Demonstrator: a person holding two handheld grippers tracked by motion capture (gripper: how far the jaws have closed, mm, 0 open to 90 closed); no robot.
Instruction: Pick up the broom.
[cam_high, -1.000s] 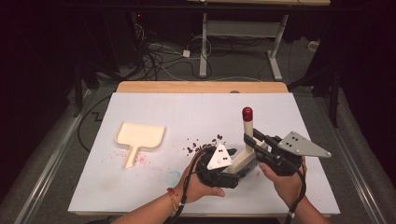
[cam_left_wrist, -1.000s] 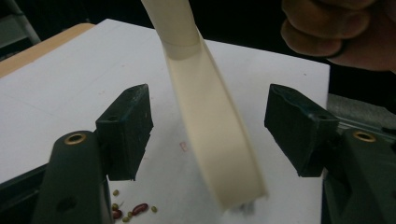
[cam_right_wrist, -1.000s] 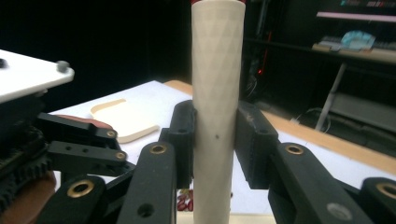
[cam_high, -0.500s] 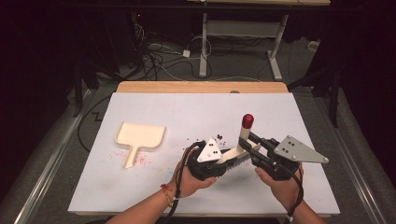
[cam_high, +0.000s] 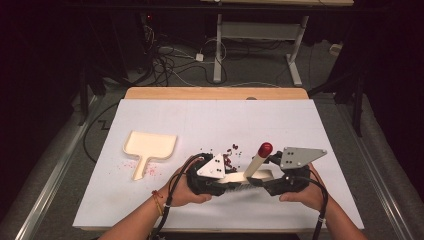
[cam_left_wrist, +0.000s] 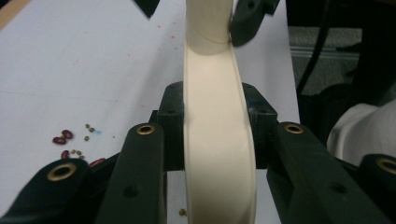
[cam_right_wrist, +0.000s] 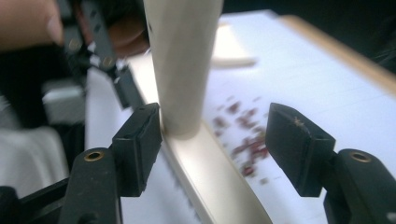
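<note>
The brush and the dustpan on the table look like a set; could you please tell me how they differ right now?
The brush is gripped at its head by the left gripper, its red-tipped handle tilted upward; the dustpan lies flat, untouched, off to the left. The brush has dark bristles underneath; the dustpan is an open scoop with a short flat handle. The brush sits by the scattered beans, the dustpan apart from them. Both are cream-coloured.

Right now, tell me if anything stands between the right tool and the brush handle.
Nothing visible does. The brush handle stands between the right tool's open jaws, touching one; the left tool clamps the brush head.
</note>
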